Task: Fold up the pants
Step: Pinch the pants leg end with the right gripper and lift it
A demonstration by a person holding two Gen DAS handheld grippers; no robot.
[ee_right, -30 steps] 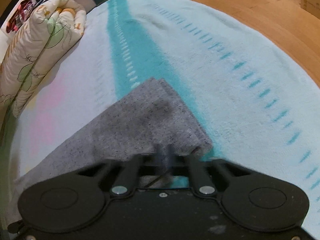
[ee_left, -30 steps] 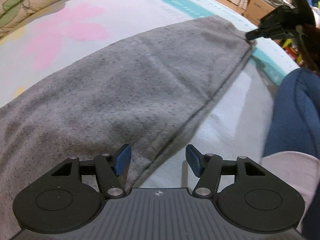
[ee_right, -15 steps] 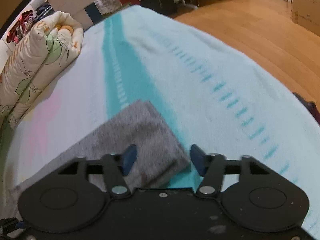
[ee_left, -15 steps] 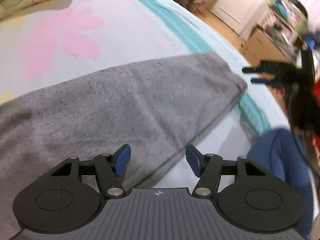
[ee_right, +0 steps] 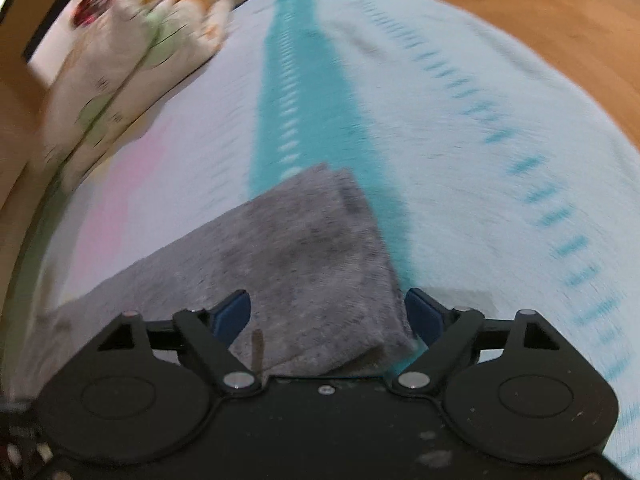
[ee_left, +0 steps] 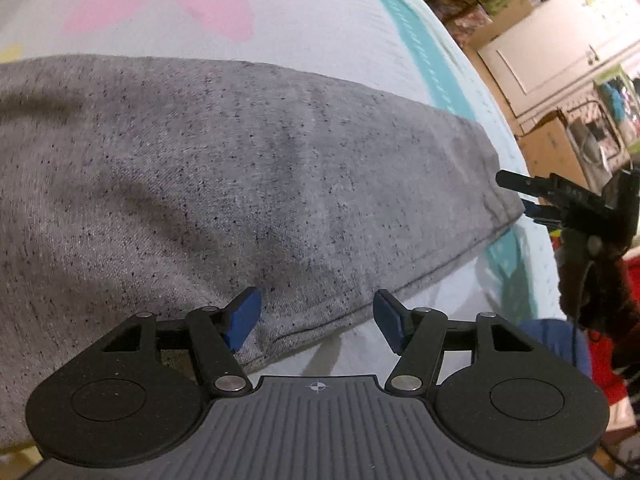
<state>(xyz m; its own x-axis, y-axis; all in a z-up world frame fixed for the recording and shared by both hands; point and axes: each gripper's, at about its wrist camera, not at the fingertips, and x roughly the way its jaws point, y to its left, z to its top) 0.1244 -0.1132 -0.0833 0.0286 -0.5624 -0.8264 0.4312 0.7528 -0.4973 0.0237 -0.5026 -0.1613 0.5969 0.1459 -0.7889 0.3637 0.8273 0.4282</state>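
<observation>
So, left wrist view first: my left gripper [ee_left: 316, 322] is hanging w/ jaws part-open, nothing pinched; the blue pads are straddling the near seam edge of the grey pants [ee_left: 224, 184] but not pressing it. Pants are lying flat across the bedsheet [ee_left: 328, 28], stretched from the left of frame to the hem end at right. They're looking like both legs stacked into one long strip, so I'm judging the lengthwise fold done & the crosswise folds left. My right gripper [ee_left: 524, 196] is showing at the far right, just beside the hem corner, fingers apart. Sheet is pale w/ a pink flower print and a teal stripe. Beyond the bed: a white door [ee_left: 548, 52], cardboard boxes [ee_left: 556, 148], general clutter. A bit of blue-clad leg is sitting low right, prob. the person's.

Right wrist view, blurry: my right gripper [ee_right: 327, 312] jaws have just been opening, now standing wide, released. The hem end of the pants [ee_right: 304, 256] is lying between & ahead of the pads, untouched as far as I'm seeing. Hem is resting on the teal stripe, smooth enough. A rolled floral quilt [ee_right: 128, 64] is sitting at the bed's far left edge; wooden floor [ee_right: 560, 32] is running off to the right. Next, I'm guessing, is regripping the hem to carry it toward the waist.
</observation>
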